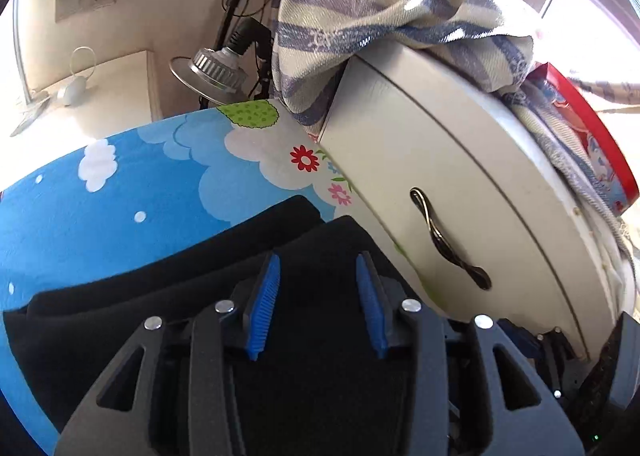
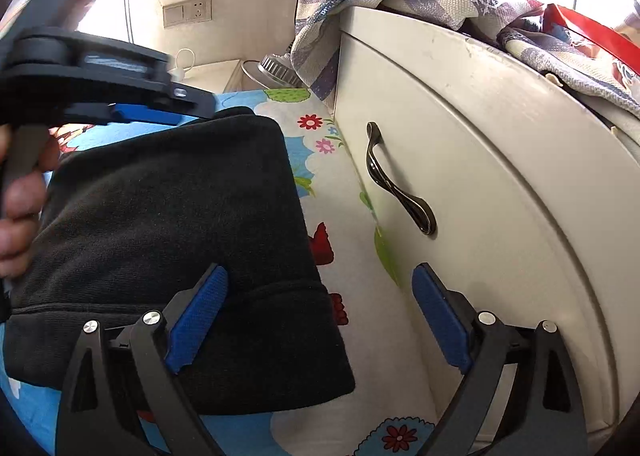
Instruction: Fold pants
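The black pants point(image 2: 172, 240) lie folded in a thick rectangle on the blue cartoon-print sheet point(image 2: 360, 336); in the left wrist view the pants point(image 1: 200, 268) fill the bottom. My left gripper point(image 1: 318, 264) hovers just above the folded pants, its blue pads a little apart with nothing between them. It also shows in the right wrist view point(image 2: 140, 112) at the pants' far left edge, held by a hand. My right gripper point(image 2: 320, 280) is wide open over the pants' right edge, one finger over the fabric, the other over the sheet.
A white cabinet point(image 2: 500, 176) with a dark metal handle point(image 2: 396, 188) stands close on the right. Striped cloth point(image 1: 380, 16) and a red box point(image 1: 592, 144) lie on top of it. A lamp point(image 1: 216, 68) and a white side table point(image 1: 116, 88) stand behind.
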Demonstrator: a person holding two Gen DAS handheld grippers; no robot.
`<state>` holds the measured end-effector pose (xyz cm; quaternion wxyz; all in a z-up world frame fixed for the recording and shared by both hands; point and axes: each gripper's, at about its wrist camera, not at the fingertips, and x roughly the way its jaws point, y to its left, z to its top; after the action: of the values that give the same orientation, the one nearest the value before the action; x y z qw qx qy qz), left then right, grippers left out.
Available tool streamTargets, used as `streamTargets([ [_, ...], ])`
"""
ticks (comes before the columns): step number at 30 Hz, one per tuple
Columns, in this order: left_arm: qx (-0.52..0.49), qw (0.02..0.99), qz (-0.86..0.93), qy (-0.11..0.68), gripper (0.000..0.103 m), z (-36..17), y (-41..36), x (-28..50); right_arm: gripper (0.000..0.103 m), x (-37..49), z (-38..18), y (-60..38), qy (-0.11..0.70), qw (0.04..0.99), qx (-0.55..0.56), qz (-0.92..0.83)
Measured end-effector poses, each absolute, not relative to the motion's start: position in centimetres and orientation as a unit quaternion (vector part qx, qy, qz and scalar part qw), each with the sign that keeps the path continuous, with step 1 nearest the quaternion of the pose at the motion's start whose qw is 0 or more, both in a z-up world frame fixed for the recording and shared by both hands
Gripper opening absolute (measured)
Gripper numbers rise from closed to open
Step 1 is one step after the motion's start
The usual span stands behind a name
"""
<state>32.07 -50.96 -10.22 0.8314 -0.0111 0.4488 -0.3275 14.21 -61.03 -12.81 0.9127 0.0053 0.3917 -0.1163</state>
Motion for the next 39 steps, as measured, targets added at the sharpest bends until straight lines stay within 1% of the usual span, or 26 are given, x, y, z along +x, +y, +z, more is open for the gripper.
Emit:
streamTargets([
  [2,-0.051,0.848,-0.305,0.43,0.044,-8.9,-47.1,28.2,0.09,13.3,-11.6,-60.5,0.385,0.916,0.011,-0.116],
  [3,-0.053,0.859,-0.284,0.422,0.046,-8.8,-45.4,26.1,0.09,12.7,-10.9,-60.1,0.38,0.918,0.012,-0.109],
  [6,-0.039,0.882,-0.201,0.425,0.046,-9.6,-40.9,20.6,0.09,10.8,-9.2,-58.1,0.362,0.928,0.005,-0.089],
  [8,-0.029,0.884,-0.175,0.432,0.046,-10.5,-38.8,18.1,0.092,10.1,-9.2,-57.0,0.363,0.929,0.001,-0.071],
  [9,-0.024,0.886,-0.161,0.434,0.053,-10.9,-38.1,17.0,0.092,10.2,-9.8,-56.7,0.372,0.926,0.0,-0.064],
  [10,-0.027,0.883,-0.16,0.44,0.069,-11.7,-37.6,16.5,0.092,10.8,-11.0,-56.5,0.393,0.917,-0.008,-0.064],
  [11,-0.026,0.872,-0.171,0.458,0.076,-12.9,-37.6,16.4,0.092,11.5,-12.5,-56.3,0.424,0.902,-0.019,-0.073],
  [12,-0.01,0.86,-0.177,0.479,0.079,-14.3,-37.9,16.5,0.092,12.4,-13.6,-56.3,0.439,0.895,-0.019,-0.077],
  [13,0.006,0.862,-0.168,0.477,0.079,-14.8,-38.0,16.3,0.092,12.3,-14.1,-56.4,0.438,0.896,-0.008,-0.075],
  [17,0.015,0.872,-0.184,0.453,0.08,-12.4,-38.4,14.6,0.092,10.4,-12.8,-55.9,0.434,0.897,-0.004,-0.087],
  [20,0.018,0.888,-0.16,0.431,0.098,-10.5,-37.8,13.0,0.092,8.7,-11.7,-55.3,0.441,0.893,0.004,-0.087],
  [21,0.02,0.89,-0.154,0.429,0.1,-10.0,-37.7,12.4,0.092,8.1,-11.3,-54.9,0.442,0.893,0.003,-0.084],
  [27,0.026,0.889,-0.122,0.441,0.101,-7.6,-36.5,10.1,0.092,5.2,-9.0,-52.9,0.436,0.896,-0.012,-0.081],
  [33,0.037,0.891,-0.128,0.434,0.101,-5.3,-35.9,8.1,0.092,3.4,-6.9,-51.9,0.426,0.901,-0.014,-0.081],
  [39,0.006,0.886,-0.141,0.443,0.101,-3.6,-35.0,7.5,0.092,2.3,-4.7,-51.8,0.41,0.908,-0.012,-0.081],
])
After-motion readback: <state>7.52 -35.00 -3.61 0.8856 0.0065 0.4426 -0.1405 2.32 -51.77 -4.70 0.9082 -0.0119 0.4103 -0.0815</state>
